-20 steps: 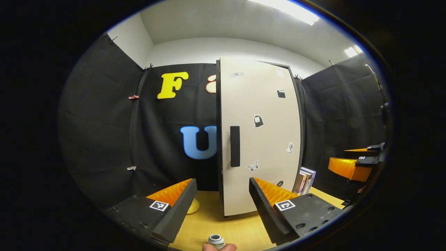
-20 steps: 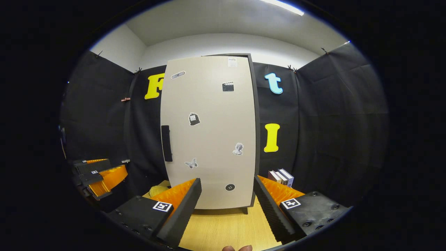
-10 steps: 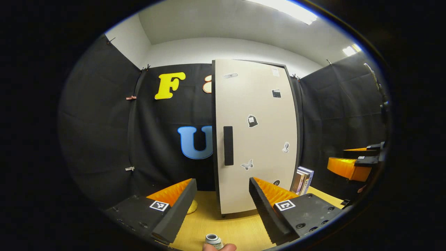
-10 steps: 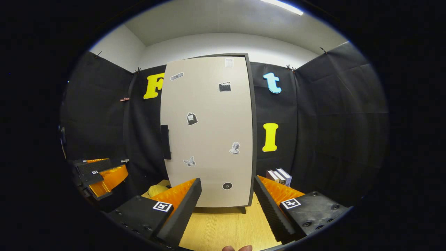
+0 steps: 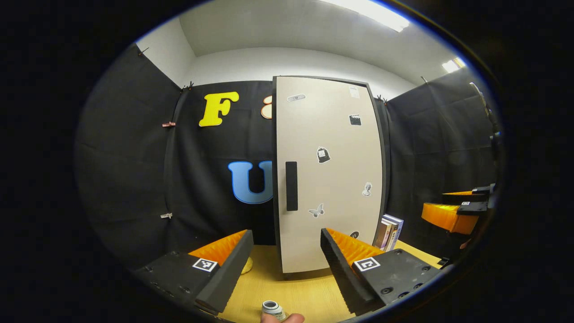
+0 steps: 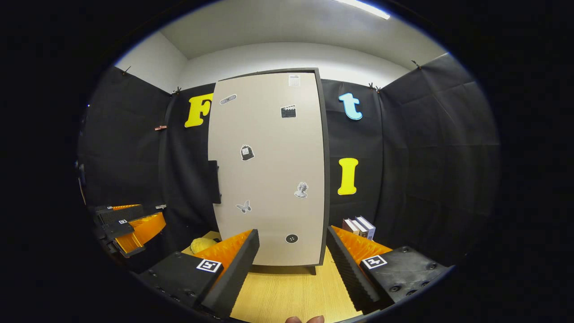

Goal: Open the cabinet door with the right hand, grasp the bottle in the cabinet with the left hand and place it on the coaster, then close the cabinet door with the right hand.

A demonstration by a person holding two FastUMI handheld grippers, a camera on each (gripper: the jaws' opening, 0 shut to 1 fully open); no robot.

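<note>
Wood surface (image 6: pixel 287 296) w/ cabinet door (image 6: pixel 269 170) shut, both hand-held grippers, left (image 5: pixel 284 264) & right (image 6: pixel 291 264), released, bottle (image 5: pixel 272 308) close below left — could get knocked

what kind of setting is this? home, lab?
Most likely a staged recording booth, not a home: black cloth hangs clipped as walls around a wooden table holding one sticker-dotted cabinet, a few books, and both open handheld grippers, right gripper and left gripper.

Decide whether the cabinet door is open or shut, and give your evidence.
Shut. In the right gripper view the cabinet door lies flat within its dark frame, no interior showing. Its handle is untouched.
</note>
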